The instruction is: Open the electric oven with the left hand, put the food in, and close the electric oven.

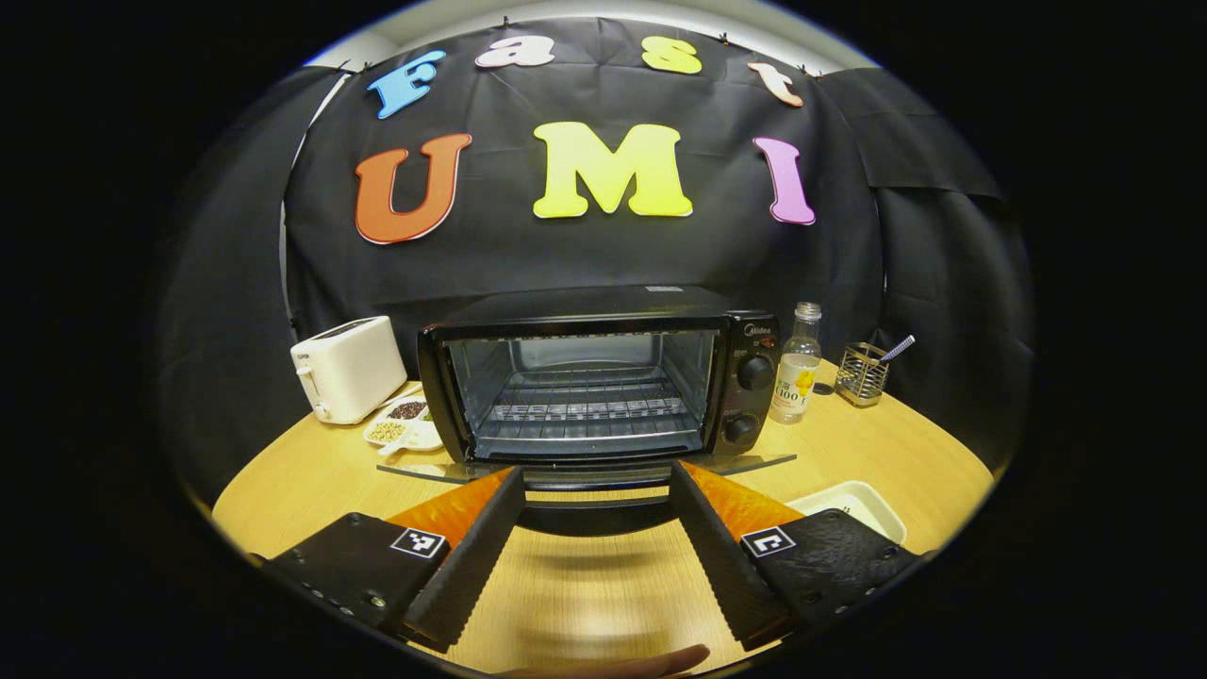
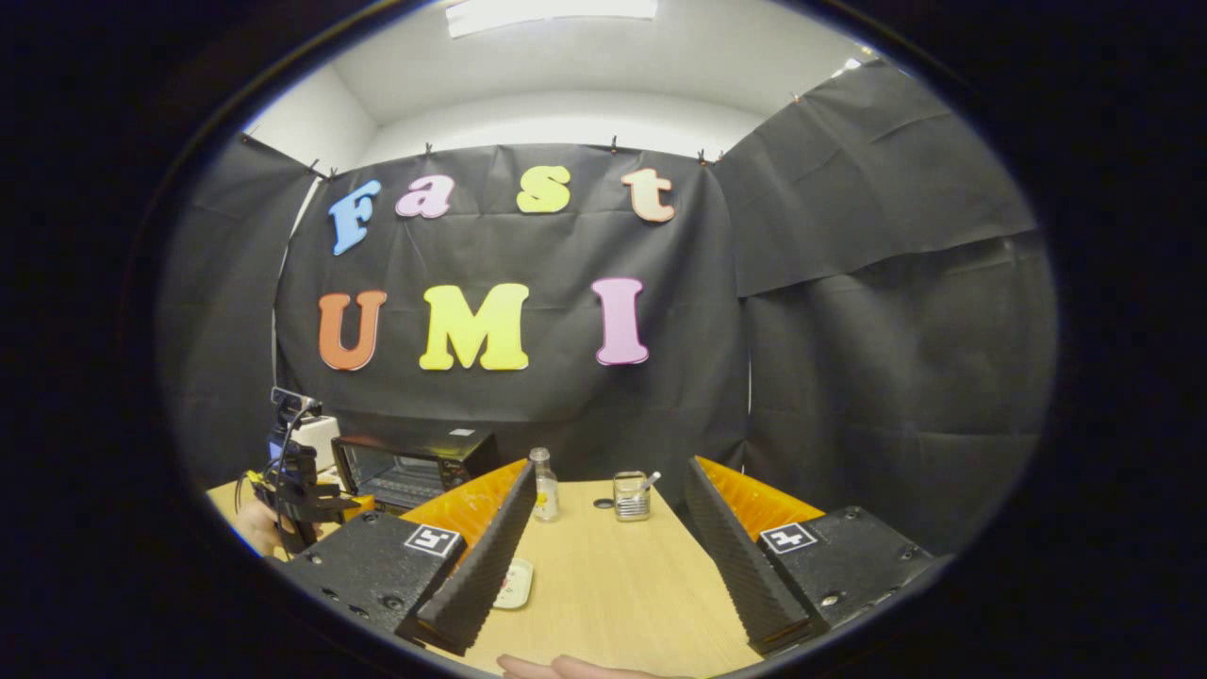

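Your oven point(image 1: 594, 382) stands open on the bench point(image 1: 585, 585), door point(image 1: 585, 467) dropped flat. Left hand-held gripper point(image 1: 596, 505) gapes wide, empty, by the door handle. Right hand-held gripper point(image 2: 603, 523) is spread, empty too. Loading the food and closing remain.

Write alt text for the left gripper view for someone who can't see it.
An electric oven stands on a wooden table with its glass door folded down, rack bare, and the open left claw at the door. A white toaster stands left, a bottle right.
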A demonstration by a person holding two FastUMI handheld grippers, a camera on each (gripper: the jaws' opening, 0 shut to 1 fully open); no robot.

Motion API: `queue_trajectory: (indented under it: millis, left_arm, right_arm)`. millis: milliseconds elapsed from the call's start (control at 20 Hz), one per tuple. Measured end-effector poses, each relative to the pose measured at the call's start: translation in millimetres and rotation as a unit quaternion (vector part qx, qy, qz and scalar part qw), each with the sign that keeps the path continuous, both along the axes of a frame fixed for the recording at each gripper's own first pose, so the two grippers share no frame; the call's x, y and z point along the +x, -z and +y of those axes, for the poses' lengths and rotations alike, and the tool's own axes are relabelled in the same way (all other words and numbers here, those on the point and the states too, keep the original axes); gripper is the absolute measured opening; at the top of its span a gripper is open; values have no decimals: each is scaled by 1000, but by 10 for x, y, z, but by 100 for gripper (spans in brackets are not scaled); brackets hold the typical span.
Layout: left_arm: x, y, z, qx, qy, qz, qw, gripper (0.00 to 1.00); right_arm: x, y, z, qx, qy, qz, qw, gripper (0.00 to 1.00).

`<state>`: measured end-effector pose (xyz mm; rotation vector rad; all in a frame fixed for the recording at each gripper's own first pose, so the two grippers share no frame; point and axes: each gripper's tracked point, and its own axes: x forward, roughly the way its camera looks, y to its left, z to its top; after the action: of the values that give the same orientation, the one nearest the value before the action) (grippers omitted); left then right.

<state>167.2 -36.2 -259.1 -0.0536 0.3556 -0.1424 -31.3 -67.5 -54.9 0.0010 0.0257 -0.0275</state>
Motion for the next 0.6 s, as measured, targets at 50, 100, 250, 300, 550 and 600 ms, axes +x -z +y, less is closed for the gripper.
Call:
queue_trajectory:
  millis: [50, 100, 250, 300, 550, 600]
  left_arm:
    - [-25, 47, -11, 0, -1, -4, 1000, 98]
    - [-49, 79, -16, 0, -1, -7, 1000, 98]
    - [-137, 203, -23, 1, -1, -8, 1000, 98]
    - [-166, 256, -30, 3, 1, -5, 1000, 98]
    - [-344, 631, -42, 20, 16, 46, 999, 97]
    - [-369, 719, -55, 32, 19, 58, 998, 96]
  right_arm:
    - [-4, 9, 9, -2, 0, 2, 1000, 100]
    - [-4, 26, 9, -4, 0, 4, 1000, 96]
    - [10, 64, 39, -10, 0, 10, 1000, 96]
    - [26, 88, 51, -12, 0, 13, 1000, 96]
    - [92, 249, 60, -15, -1, 32, 999, 96]
    - [108, 283, 61, -14, 0, 37, 999, 96]
